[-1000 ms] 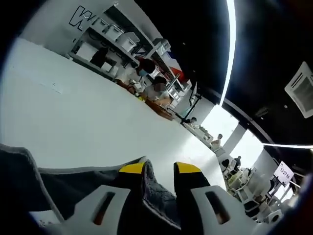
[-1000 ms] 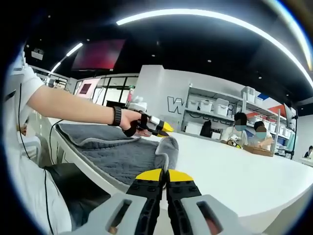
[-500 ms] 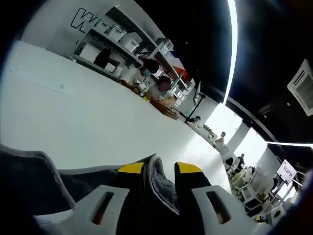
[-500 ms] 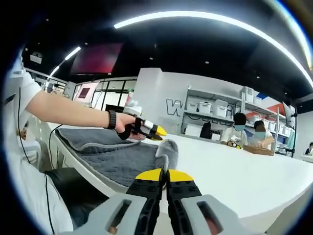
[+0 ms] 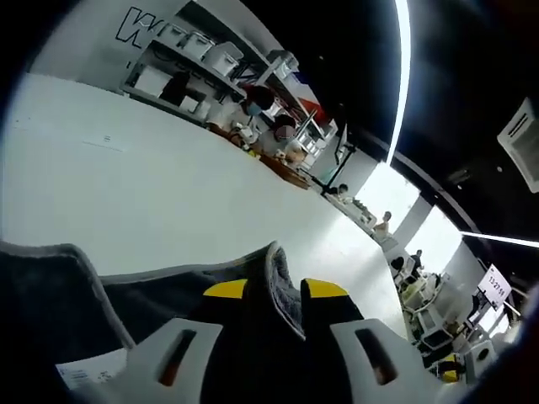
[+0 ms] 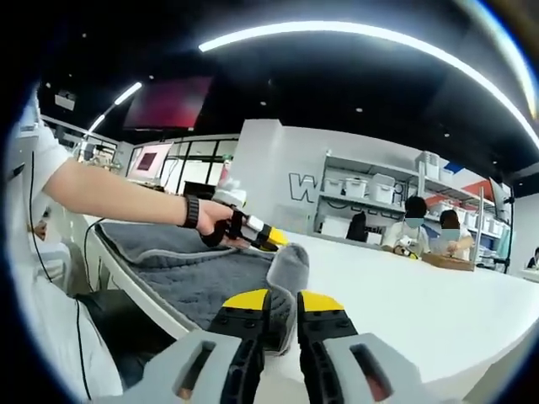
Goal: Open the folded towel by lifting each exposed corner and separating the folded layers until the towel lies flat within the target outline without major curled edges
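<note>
— What is the left gripper (image 5: 274, 290) doing?
— Its yellow-tipped jaws are pinching a raised fold of the grey terry towel (image 5: 168, 290), which is spreading left of the jaws over the broad white table (image 5: 152, 202).

— And the right gripper (image 6: 283, 298)?
— Its jaws are standing slightly apart with the towel's upturned corner between them; whether they are gripping it, I cannot tell. Beyond, a person's hand (image 6: 221, 227) is holding the left gripper over the towel.
</note>
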A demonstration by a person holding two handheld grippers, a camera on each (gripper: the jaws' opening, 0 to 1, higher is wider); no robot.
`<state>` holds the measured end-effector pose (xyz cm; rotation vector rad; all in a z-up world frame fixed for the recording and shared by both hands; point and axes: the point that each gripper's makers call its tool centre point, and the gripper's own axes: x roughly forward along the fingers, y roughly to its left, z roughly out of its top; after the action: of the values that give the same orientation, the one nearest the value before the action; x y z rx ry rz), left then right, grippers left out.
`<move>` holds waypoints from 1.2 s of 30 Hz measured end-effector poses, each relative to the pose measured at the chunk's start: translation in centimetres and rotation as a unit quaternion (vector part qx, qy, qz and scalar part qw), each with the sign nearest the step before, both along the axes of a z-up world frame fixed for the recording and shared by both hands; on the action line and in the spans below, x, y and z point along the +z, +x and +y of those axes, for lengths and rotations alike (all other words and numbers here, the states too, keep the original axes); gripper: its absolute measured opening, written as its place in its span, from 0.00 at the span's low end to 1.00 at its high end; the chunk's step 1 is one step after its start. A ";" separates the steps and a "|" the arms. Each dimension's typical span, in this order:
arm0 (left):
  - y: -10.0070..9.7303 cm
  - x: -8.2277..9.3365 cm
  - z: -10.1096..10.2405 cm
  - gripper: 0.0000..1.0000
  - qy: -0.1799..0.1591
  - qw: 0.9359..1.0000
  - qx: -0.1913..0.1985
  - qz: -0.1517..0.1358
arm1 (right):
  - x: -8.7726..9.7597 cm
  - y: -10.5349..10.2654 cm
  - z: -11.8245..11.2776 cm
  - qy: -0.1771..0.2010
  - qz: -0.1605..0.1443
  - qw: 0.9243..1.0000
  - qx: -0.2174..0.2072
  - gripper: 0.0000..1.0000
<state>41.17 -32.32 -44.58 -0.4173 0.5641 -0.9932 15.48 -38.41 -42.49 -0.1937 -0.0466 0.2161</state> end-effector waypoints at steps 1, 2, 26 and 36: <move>-0.1 0.0 0.0 0.23 0.001 1.000 0.000 -0.001 | -0.2 0.3 -0.2 0.002 0.004 1.000 -0.003 0.09; -0.1 -0.3 0.0 0.23 0.007 1.000 -0.002 -0.002 | -0.3 0.4 -0.3 0.004 0.006 1.000 -0.005 0.08; -0.5 -0.3 -0.6 0.02 -0.014 1.000 -0.009 0.011 | -0.9 1.4 -0.6 0.009 0.016 1.000 0.005 0.00; 2.2 1.9 -1.8 0.01 -0.063 0.997 0.024 0.033 | -0.8 0.1 -1.2 0.003 0.001 1.000 -0.009 0.00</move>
<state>43.39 -34.14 -42.72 -0.5755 0.5493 -0.9751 15.53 -39.62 -43.31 -0.1873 -0.0440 0.1985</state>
